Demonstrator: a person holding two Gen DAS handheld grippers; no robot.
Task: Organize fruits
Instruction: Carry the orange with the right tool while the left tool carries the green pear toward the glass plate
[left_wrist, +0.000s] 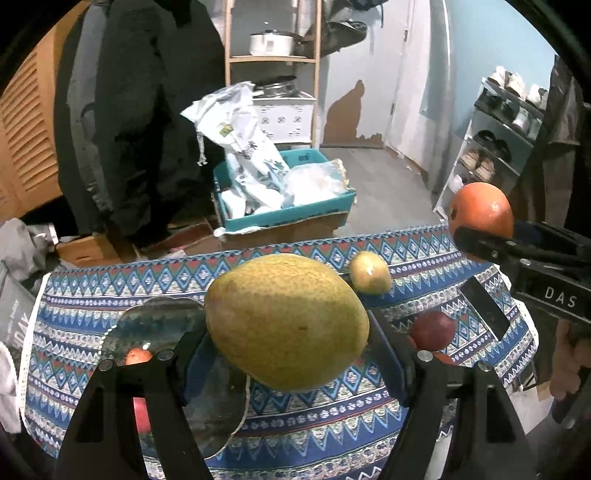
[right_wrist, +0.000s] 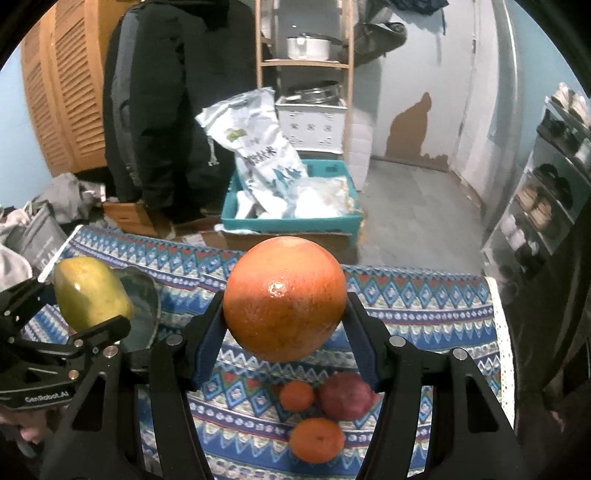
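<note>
My left gripper (left_wrist: 286, 341) is shut on a large yellow-green mango (left_wrist: 286, 319) and holds it above the patterned table beside a glass plate (left_wrist: 159, 325). The mango also shows in the right wrist view (right_wrist: 90, 297). My right gripper (right_wrist: 284, 325) is shut on a big orange grapefruit (right_wrist: 284, 297), held above the cloth; it shows at the right of the left wrist view (left_wrist: 480, 210). On the cloth lie a small yellow pear (left_wrist: 370, 272), a dark red fruit (right_wrist: 345, 395) and two small oranges (right_wrist: 296, 396) (right_wrist: 317, 439). A red fruit (left_wrist: 138, 356) lies on the plate.
The table wears a blue patterned cloth (right_wrist: 406, 302). A black phone (left_wrist: 485, 312) lies on it at the right. Beyond the far edge stand a teal crate (right_wrist: 291, 221) with bags, a wooden shelf (right_wrist: 304, 62) and a shoe rack (right_wrist: 554, 177).
</note>
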